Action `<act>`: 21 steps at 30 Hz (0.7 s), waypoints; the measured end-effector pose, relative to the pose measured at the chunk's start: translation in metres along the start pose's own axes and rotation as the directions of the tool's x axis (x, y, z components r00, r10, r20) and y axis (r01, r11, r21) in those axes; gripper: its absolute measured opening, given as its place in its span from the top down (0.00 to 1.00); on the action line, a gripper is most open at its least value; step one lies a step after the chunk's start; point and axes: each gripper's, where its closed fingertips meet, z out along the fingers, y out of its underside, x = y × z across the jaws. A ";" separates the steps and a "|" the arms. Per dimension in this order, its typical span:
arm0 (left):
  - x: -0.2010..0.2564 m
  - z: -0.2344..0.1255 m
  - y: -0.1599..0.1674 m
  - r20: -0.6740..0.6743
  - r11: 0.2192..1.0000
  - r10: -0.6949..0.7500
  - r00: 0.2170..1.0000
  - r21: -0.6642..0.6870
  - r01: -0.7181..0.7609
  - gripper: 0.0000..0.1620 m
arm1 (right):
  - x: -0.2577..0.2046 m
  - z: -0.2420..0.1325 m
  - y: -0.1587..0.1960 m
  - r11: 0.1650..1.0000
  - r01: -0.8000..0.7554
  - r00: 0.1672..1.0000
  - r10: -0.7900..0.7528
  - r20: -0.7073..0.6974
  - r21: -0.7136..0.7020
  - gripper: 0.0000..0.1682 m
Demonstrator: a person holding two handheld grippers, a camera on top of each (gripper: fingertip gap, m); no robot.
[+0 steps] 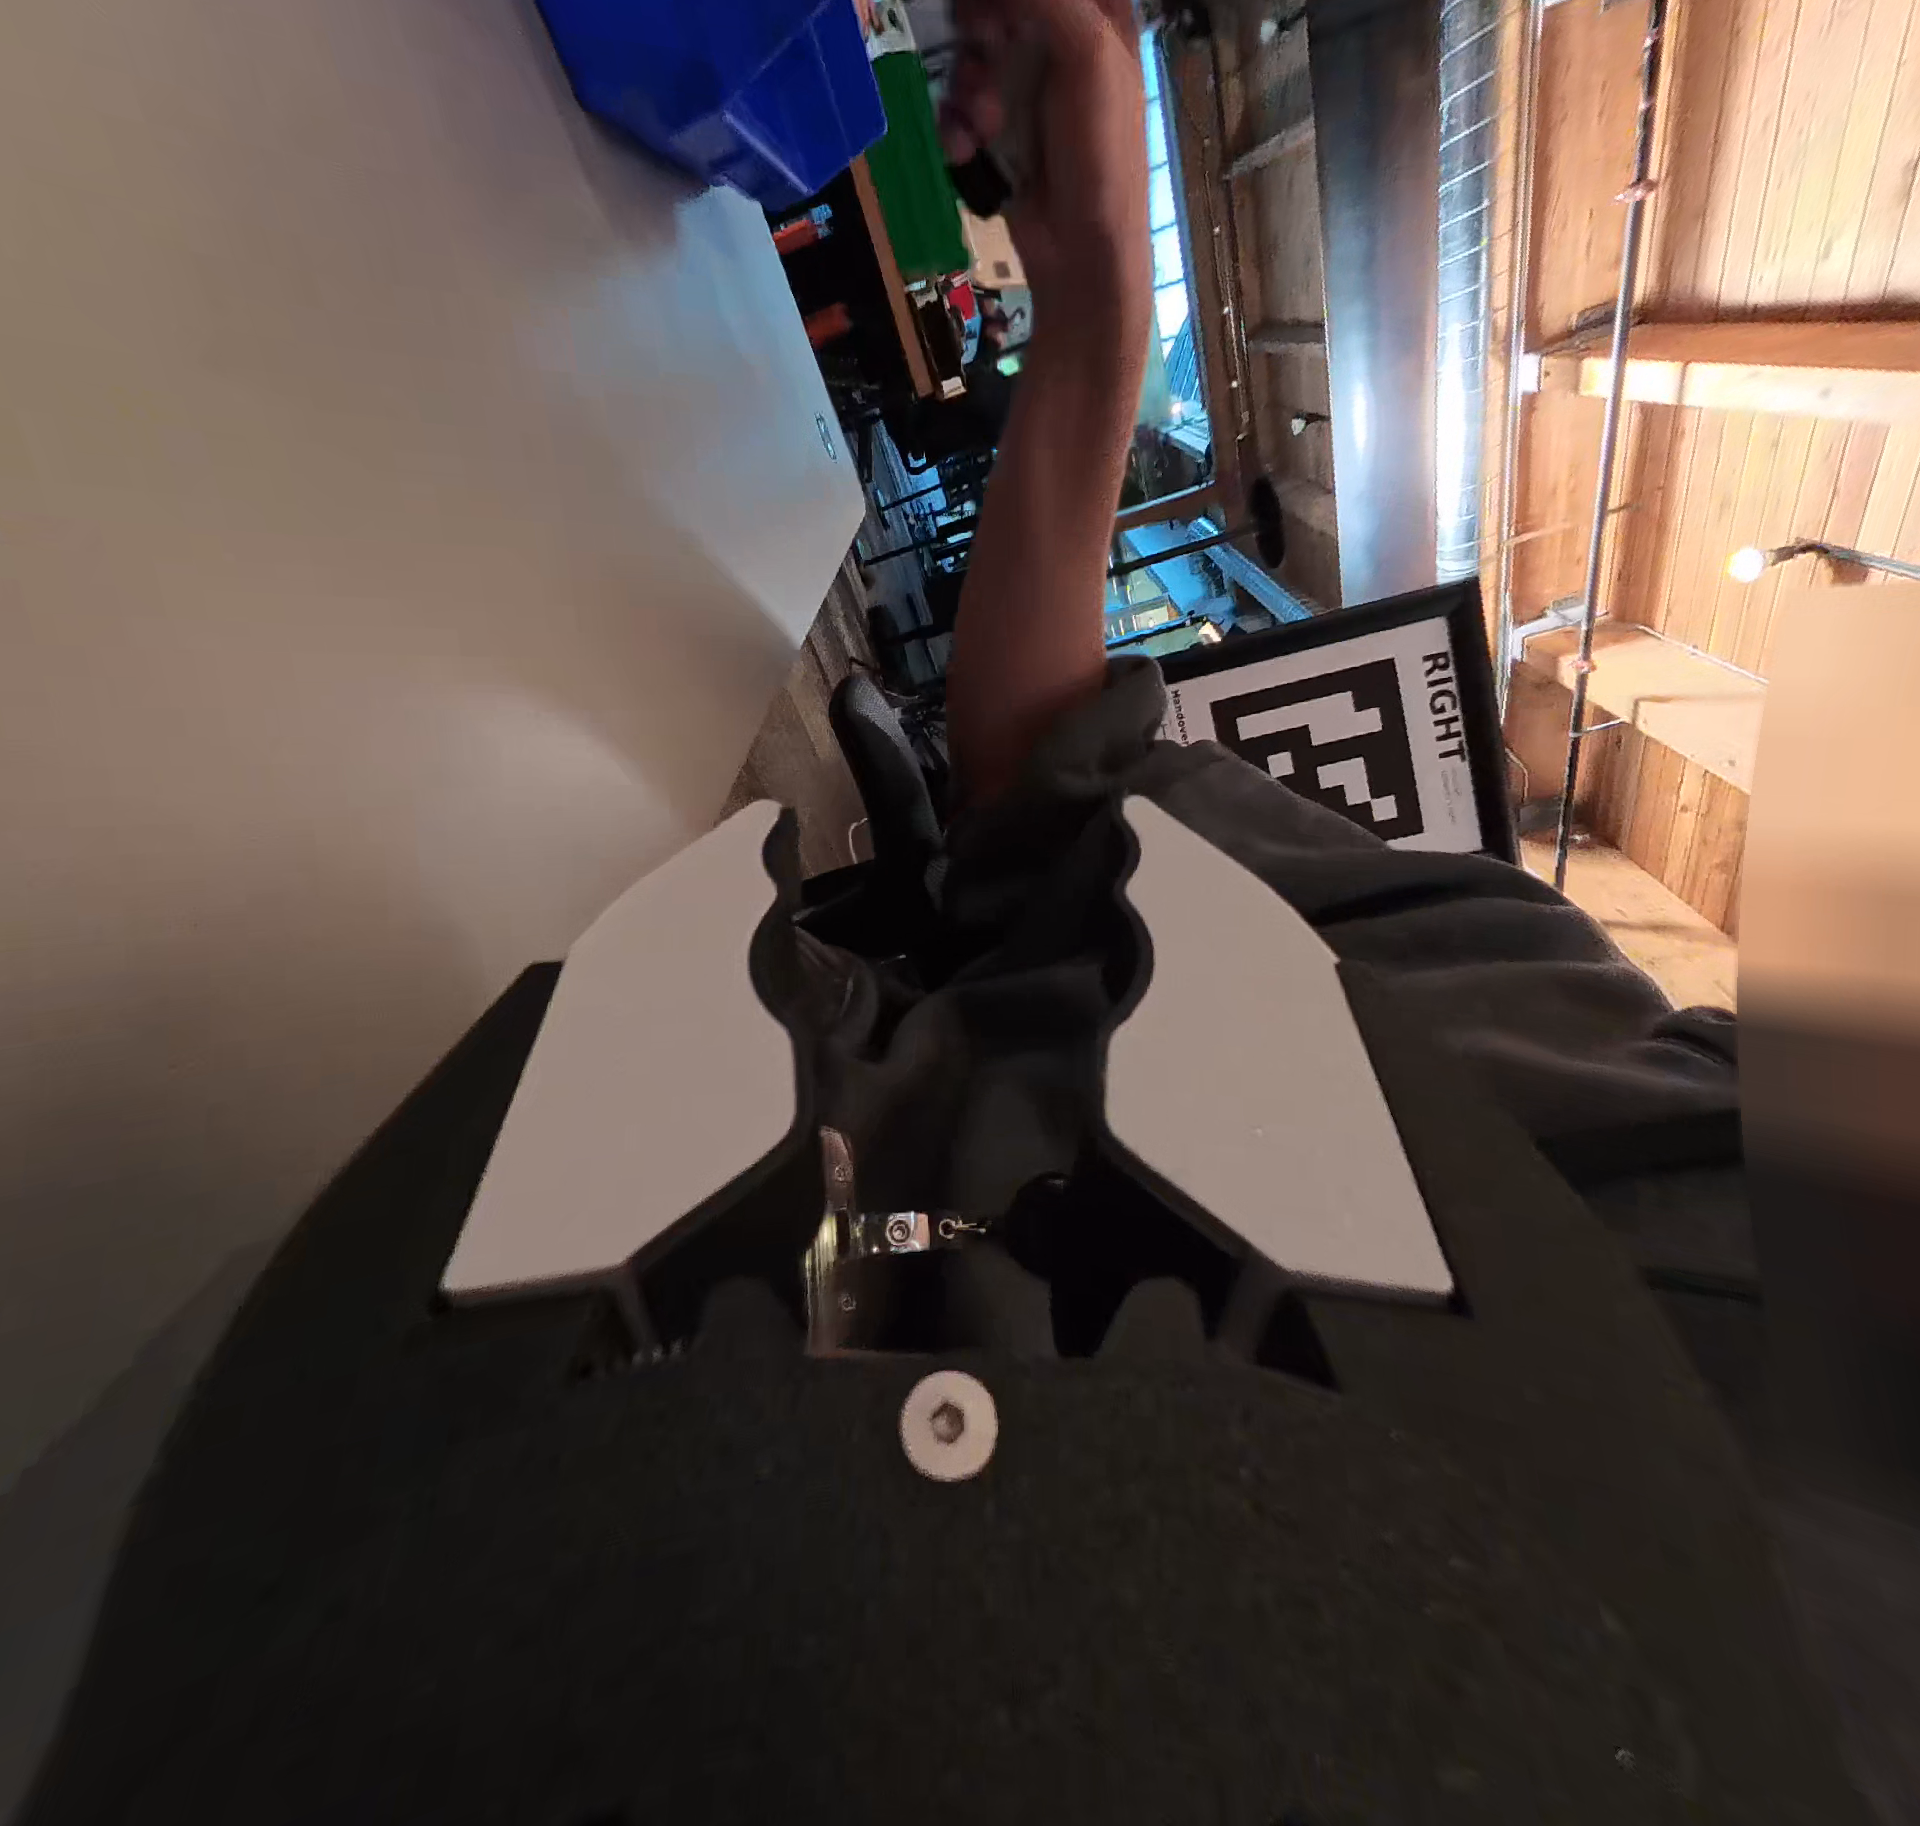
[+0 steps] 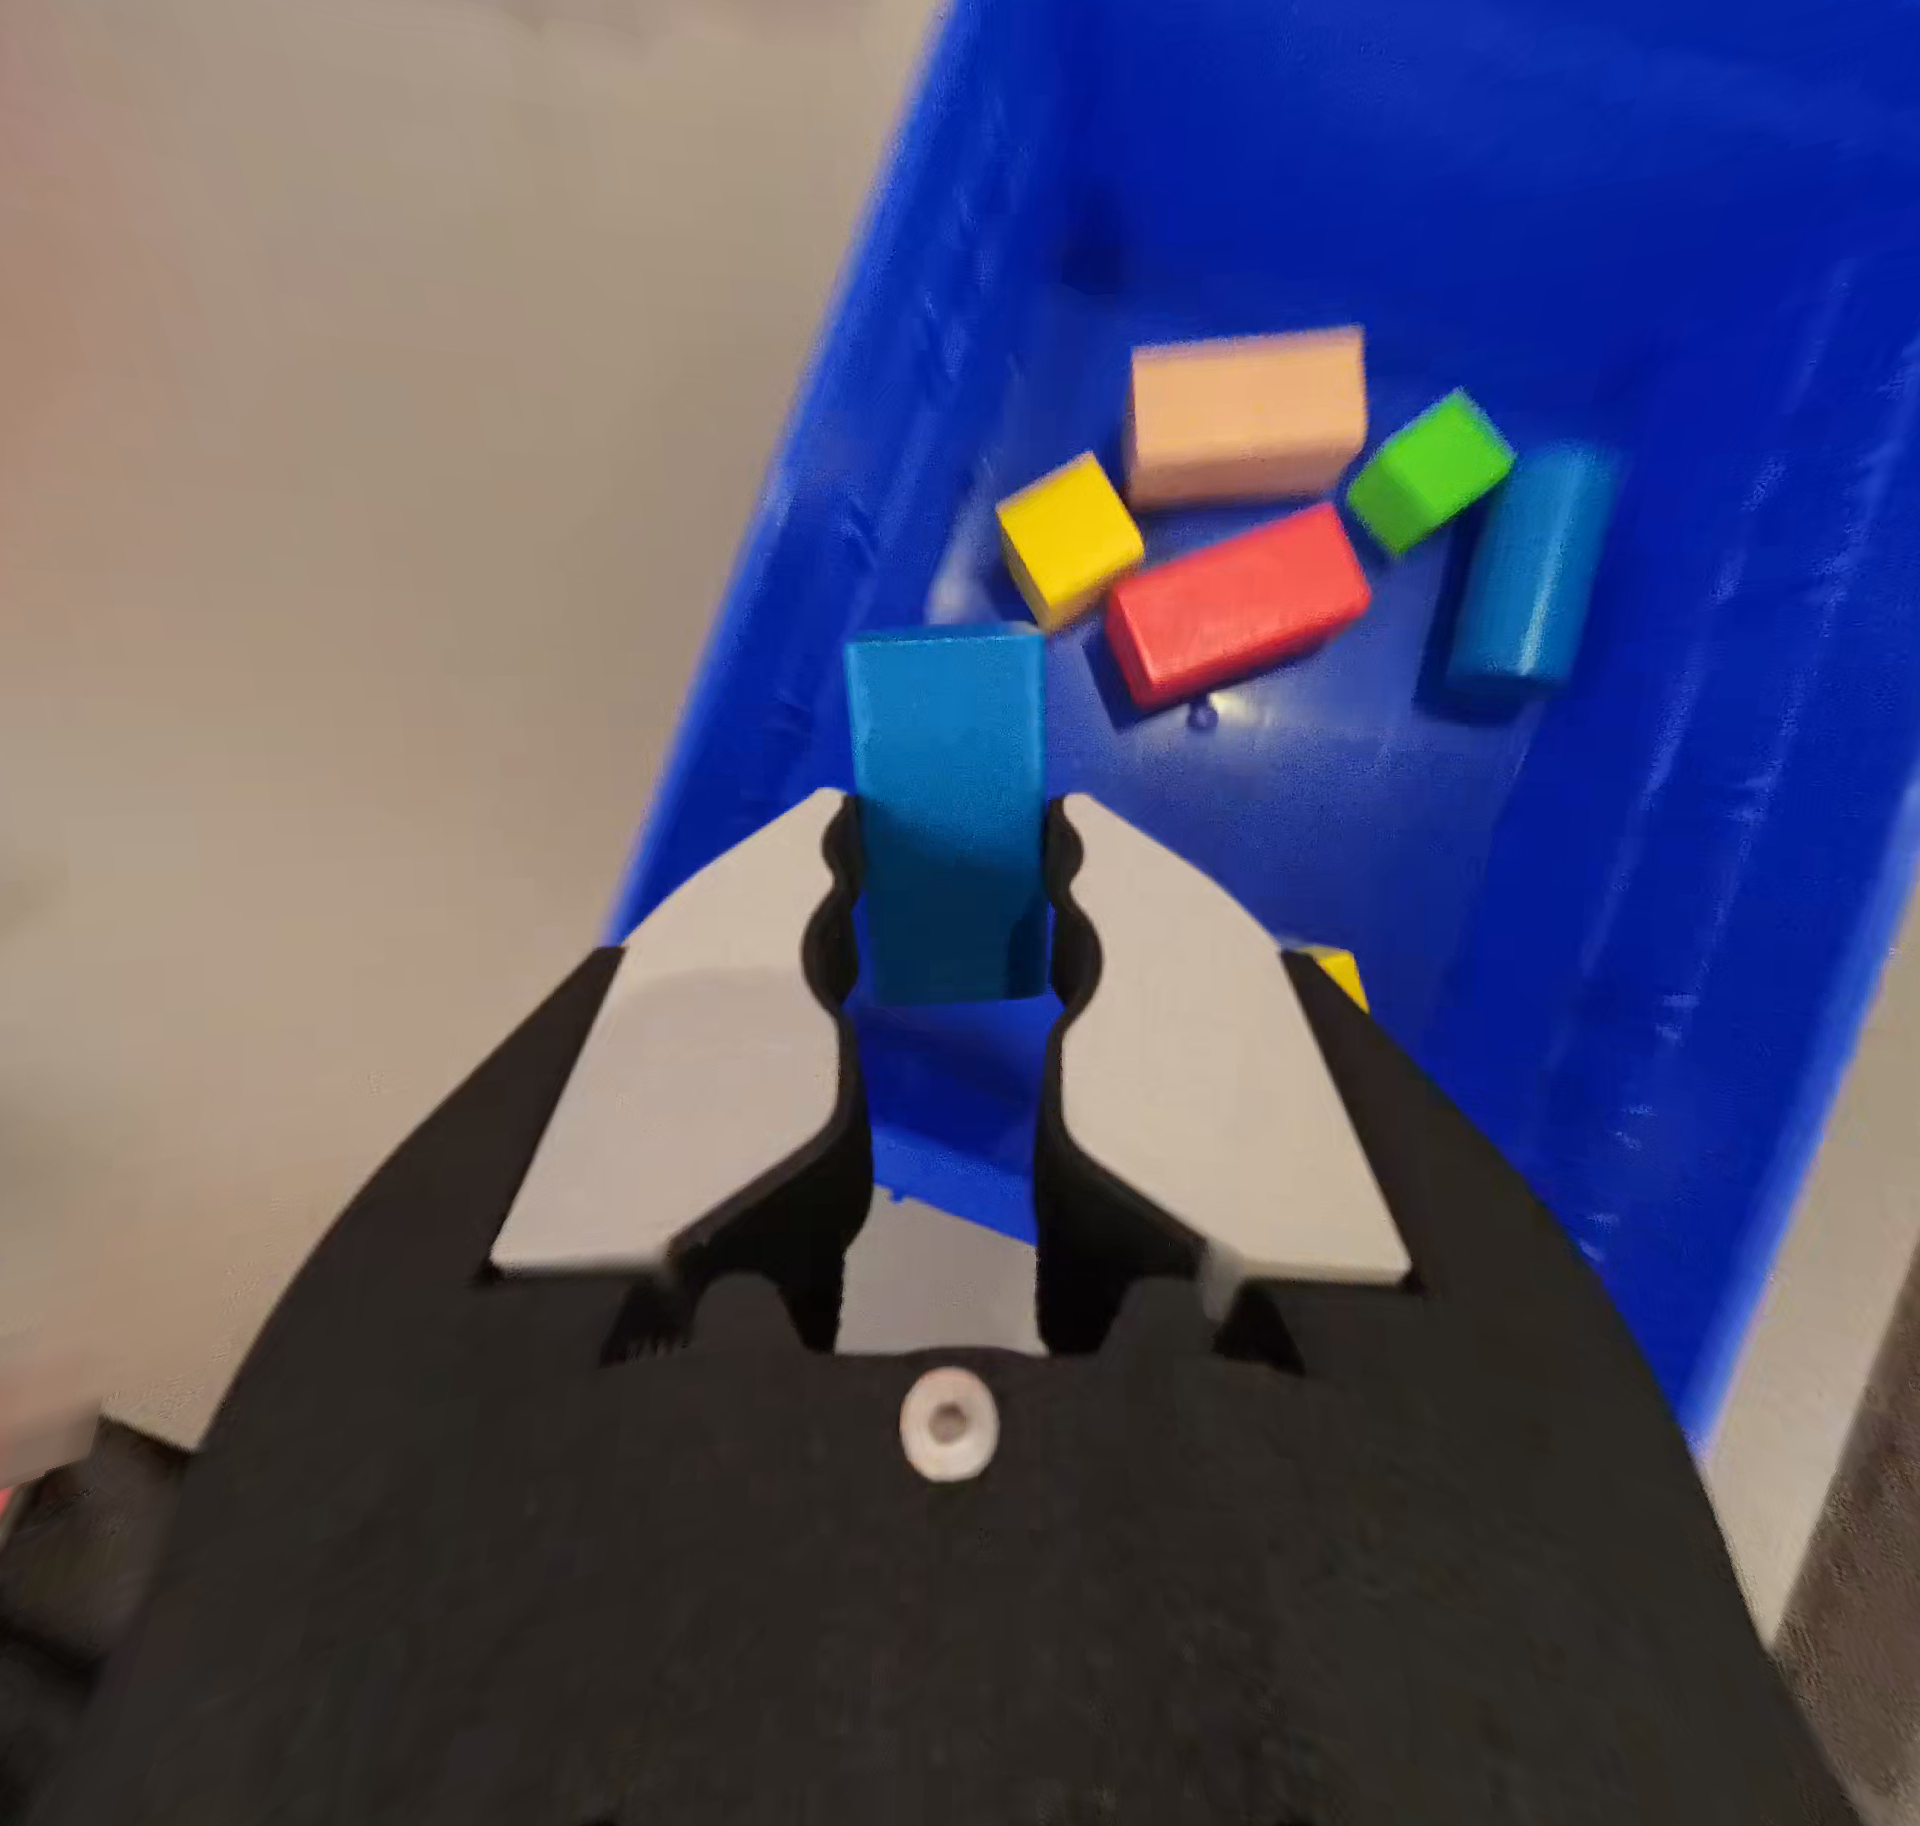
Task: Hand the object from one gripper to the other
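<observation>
Right tool (image 2: 951, 877): jaws closed on a blue rectangular block (image 2: 948, 800), gripped across its narrow sides near the lower end, so most of the block stands out past the fingertips. That exposed length looks deliberate, leaving free surface for a second grip at handover. The block hangs above the near edge of a blue bin (image 2: 1558, 166) on the white table (image 2: 364, 374).

Bin contents, ahead of the right tool: yellow cube (image 2: 1068, 540), tan block (image 2: 1245, 415), red block (image 2: 1236, 604), green cube (image 2: 1429, 472), blue cylinder (image 2: 1527, 566). A further yellow piece (image 2: 1335, 976) shows just beside the right finger, mostly hidden.

Left tool (image 1: 951, 929): jaws spread apart, nothing between them; only a dark sleeve (image 1: 1403, 945) lies behind the gap. It is turned on its side and points along the person's forearm (image 1: 1049, 488), towards the far end where the other tool sits blurred at the frame edge. The two tools are well apart.

Judgement: pick-up appears done; the transfer itself is not yet begun. The empty tool would need to approach the block's free upper end.
</observation>
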 end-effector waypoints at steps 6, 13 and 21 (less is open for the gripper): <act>-0.004 0.003 0.008 0.041 0.999 0.018 0.999 -0.029 -0.016 0.68 | 0.008 0.075 0.043 0.932 -0.068 0.995 0.037 -0.092 -0.356 0.80; -0.019 -0.003 0.014 0.211 0.982 0.176 0.961 -0.107 -0.156 0.67 | 0.010 0.080 0.045 0.909 -0.061 0.990 0.002 -0.141 -0.412 0.80; -0.028 -0.032 -0.008 0.415 0.942 0.335 0.846 -0.121 -0.314 0.67 | 0.008 -0.017 0.023 0.998 0.045 0.969 -0.056 -0.240 -0.053 0.70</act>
